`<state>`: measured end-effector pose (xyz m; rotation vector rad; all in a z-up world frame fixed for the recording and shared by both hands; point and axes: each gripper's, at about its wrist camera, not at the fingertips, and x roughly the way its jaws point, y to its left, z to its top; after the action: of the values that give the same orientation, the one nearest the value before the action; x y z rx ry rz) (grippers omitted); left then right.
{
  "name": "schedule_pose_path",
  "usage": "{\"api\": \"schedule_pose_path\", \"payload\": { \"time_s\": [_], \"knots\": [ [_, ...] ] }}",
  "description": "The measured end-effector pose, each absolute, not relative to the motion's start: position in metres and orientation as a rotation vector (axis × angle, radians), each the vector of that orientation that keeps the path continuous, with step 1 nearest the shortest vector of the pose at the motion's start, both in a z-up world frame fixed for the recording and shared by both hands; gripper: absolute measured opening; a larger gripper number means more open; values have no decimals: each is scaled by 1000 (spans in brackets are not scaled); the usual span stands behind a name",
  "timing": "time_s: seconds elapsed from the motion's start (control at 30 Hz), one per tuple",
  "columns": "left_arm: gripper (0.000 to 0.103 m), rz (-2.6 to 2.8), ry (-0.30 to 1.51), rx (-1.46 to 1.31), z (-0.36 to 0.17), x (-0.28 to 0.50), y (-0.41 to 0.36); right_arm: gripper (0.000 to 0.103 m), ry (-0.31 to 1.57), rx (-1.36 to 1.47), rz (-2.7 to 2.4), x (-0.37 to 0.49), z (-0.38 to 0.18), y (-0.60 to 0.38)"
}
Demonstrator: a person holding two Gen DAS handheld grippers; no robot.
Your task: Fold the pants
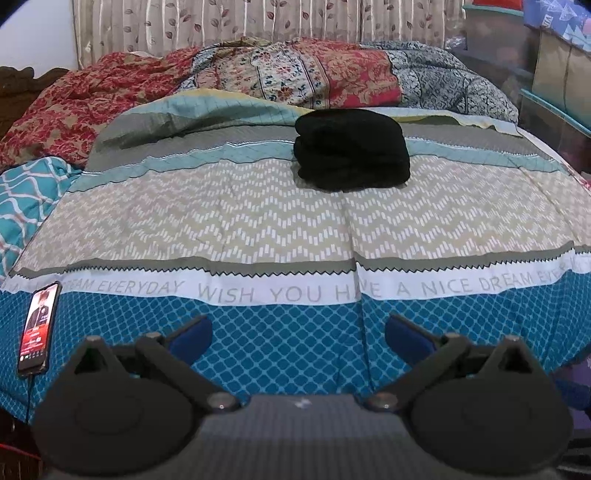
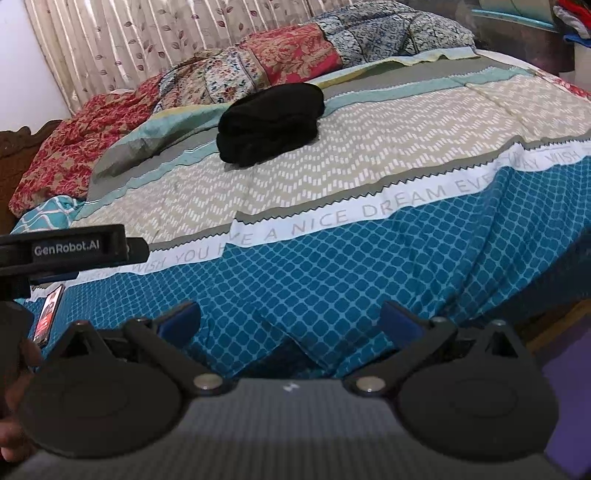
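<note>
On the patterned quilt (image 1: 258, 221), well ahead of us, the black pants (image 1: 351, 149) sit as a soft, thick folded bundle. Our left gripper (image 1: 298, 334) and right gripper (image 2: 290, 319) hang wide apart, empty, a phone (image 1: 38, 328) lying at the left edge.

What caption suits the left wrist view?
Folded black pants rest on the patterned bedspread; the open left gripper hangs back, phone nearby.

- The left wrist view is taken from low at the bed's (image 1: 295, 221) near edge, faced squarely across it toward the curtain (image 1: 221, 26), level with the horizon.
- The right wrist view is set beside it, to the right, tilted and turned leftward.
- Both views share the bed, the pants (image 1: 351, 147) (image 2: 269, 122) lying far off, the phone (image 1: 38, 328) (image 2: 48, 314) and the curtain.
</note>
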<state>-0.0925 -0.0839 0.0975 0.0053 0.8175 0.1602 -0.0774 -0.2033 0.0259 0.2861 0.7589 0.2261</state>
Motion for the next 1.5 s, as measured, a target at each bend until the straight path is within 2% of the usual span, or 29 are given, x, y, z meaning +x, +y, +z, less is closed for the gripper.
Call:
{"api": "schedule_pose_path", "payload": {
  "time_s": [0.33,1.5],
  "knots": [
    [103,134,880,21,79,-74,-95,103,772,317,144,-67,15,-223],
    [103,210,876,18,70,-64,-67,103,766,259,176,-58,12,-207]
  ]
}}
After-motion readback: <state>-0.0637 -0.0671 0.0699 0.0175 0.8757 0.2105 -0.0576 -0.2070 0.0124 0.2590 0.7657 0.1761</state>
